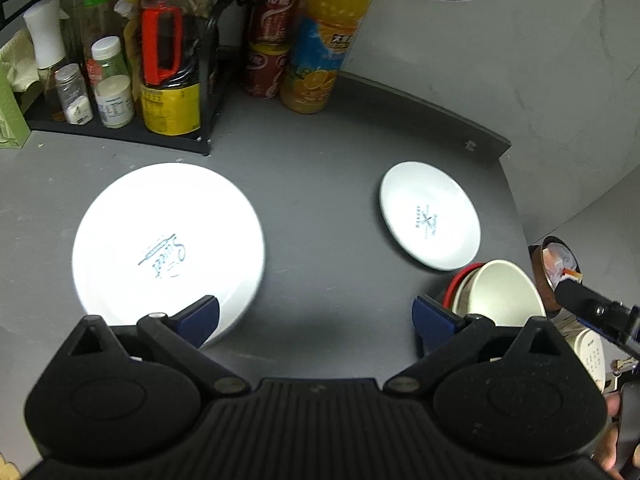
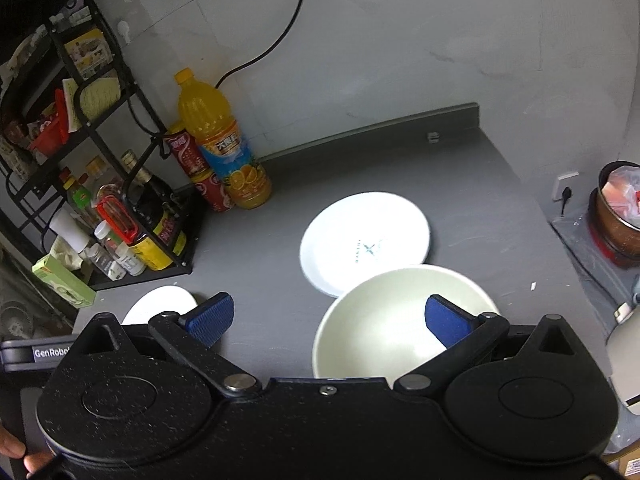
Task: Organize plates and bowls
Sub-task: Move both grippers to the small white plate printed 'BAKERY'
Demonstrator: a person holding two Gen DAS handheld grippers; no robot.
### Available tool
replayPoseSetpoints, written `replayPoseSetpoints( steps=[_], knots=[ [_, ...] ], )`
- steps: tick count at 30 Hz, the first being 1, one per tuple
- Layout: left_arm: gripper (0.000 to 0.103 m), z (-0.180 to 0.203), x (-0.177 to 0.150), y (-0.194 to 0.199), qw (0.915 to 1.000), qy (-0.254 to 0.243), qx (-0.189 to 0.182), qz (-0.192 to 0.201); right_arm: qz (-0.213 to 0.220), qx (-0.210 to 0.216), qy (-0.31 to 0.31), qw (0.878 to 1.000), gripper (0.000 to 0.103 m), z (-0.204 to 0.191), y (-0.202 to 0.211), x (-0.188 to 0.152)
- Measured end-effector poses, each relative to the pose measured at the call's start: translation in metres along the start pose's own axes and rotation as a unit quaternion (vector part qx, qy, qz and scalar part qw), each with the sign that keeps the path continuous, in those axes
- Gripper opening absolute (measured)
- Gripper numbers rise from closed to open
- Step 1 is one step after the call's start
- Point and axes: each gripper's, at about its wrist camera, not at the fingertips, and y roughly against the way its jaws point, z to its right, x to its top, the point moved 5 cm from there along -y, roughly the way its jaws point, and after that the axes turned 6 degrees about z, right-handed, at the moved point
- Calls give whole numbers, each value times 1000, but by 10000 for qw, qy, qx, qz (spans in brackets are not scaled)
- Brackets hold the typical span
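Observation:
A large white plate [image 1: 168,248] with blue lettering lies on the dark grey counter [image 1: 320,200], just ahead of the left finger of my open left gripper [image 1: 316,316], which holds nothing. A smaller white plate [image 1: 430,216] [image 2: 366,240] lies further right. Beside it a cream bowl [image 1: 496,292] [image 2: 384,328] sits in a red-rimmed bowl [image 1: 460,280]. My right gripper [image 2: 330,316] is open and hovers at the cream bowl. Its right finger [image 2: 448,316] is over the bowl's inside and its left finger [image 2: 212,316] is outside the rim. An edge of the large plate [image 2: 160,304] shows at the left.
A black rack [image 1: 120,132] of sauce bottles and jars stands at the back left. Beside it are an orange juice bottle [image 1: 324,40] and stacked red cans [image 1: 268,40]. A copper pot [image 2: 620,216] with a plastic bag and a white appliance [image 2: 628,364] sit past the counter's right edge.

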Motion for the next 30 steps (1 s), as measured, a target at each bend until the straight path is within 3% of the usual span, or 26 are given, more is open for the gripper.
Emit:
replayPoseSetpoints(
  steps=[11,16,24,30],
  knots=[
    [101,33,12,-16,9997,-107,-213,-53,-30,-326,-95,9994,103,28,-2,10],
    [101,44,21,-34,9990,-292,-323,-135,-187,-567,-232,9979,103,42,-15,13],
    [98,57,48,-71,9973,-369,-543,-329,-385,-576,-315,9971,101,49,-45,35],
    [89,64,64,-104,9959,-385,-644,-512,-643,-647,-534,9944,89,57,-78,47]
  ],
)
